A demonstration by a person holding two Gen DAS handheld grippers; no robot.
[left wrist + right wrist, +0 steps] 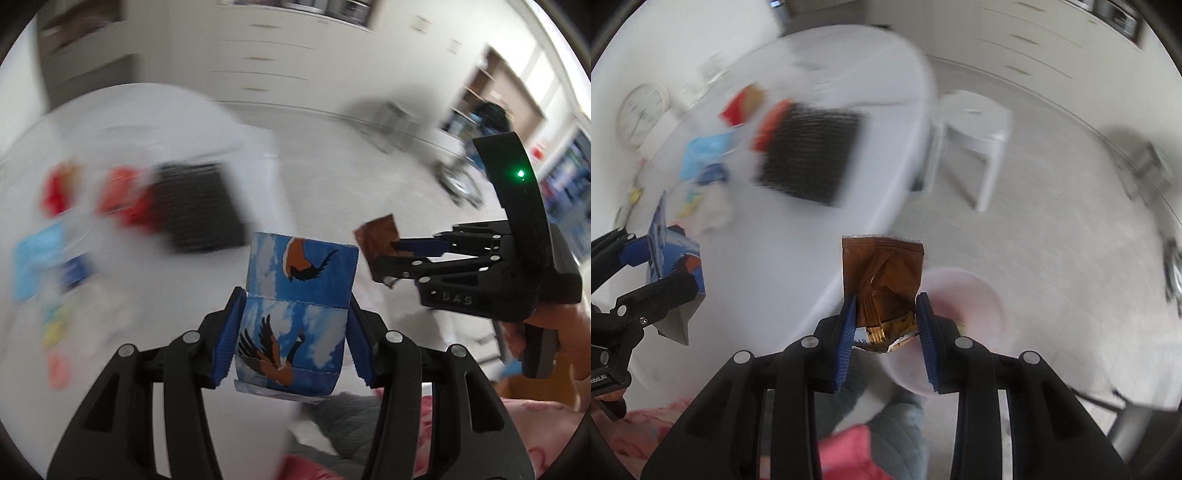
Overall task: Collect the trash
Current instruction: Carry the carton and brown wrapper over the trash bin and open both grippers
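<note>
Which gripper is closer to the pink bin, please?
Right. The right gripper, shut on a brown wrapper, is at the pink bin's rim; the left gripper, holding a blue packet, is over the table.

The blue packet (301, 291) with the birds looks like glossy printed film, seams crimped. The brown wrapper (882, 273) is crinkly foil-ish plastic, shiny, creased all over. The left gripper (293, 332) and right gripper (886, 325) are matt black plastic with ribbed blue pads and little metal pins. Behind the packet, the table (798, 258) looks smooth white, slightly glossy.
</note>
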